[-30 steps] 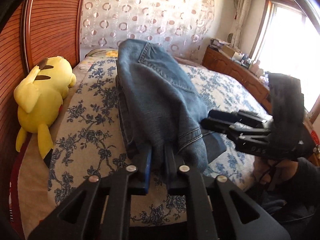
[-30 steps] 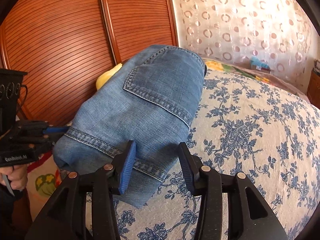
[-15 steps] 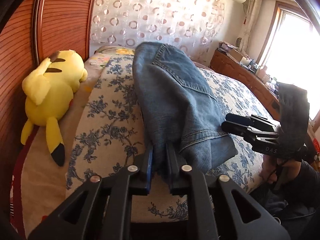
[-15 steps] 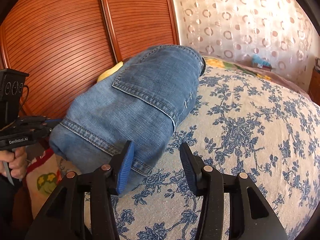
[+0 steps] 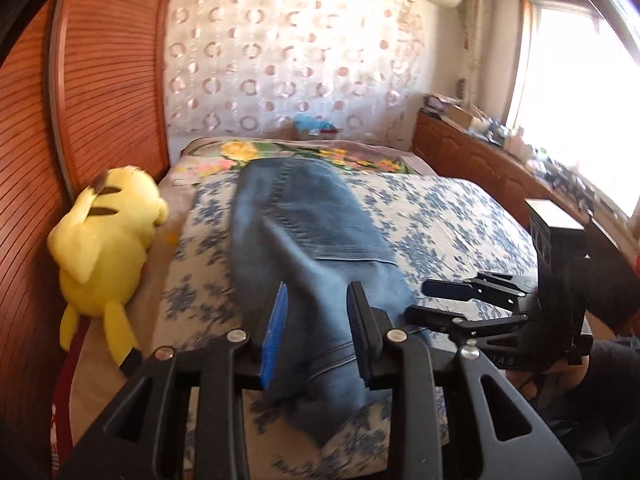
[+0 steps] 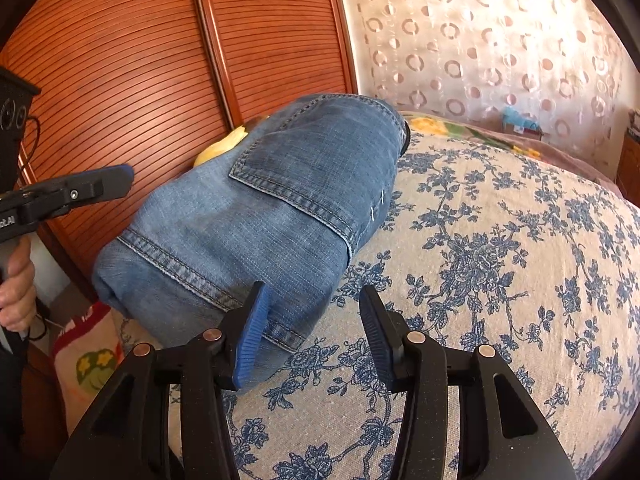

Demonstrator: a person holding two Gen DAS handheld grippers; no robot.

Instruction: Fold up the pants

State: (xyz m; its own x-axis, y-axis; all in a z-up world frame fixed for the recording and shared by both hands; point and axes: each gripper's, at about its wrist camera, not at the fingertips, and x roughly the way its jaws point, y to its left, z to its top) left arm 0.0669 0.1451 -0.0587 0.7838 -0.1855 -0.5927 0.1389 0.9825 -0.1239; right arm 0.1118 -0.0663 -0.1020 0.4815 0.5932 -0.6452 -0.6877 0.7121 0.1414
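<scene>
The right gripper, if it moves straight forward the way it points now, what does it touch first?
Probably the floral bedspread. The open right gripper points down at bare cover just right of the folded jeans; its left finger may brush the jeans' edge, depth being unclear.

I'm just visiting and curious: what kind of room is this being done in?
Most likely a home bedroom: a bed with a blue floral cover holds the folded jeans, a yellow plush toy lies beside it, and slatted wooden wardrobe doors stand behind.

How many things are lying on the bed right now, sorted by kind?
Folded jeans: 1
Yellow plush toy: 1
Floral bedspread: 1
Total: 3
</scene>
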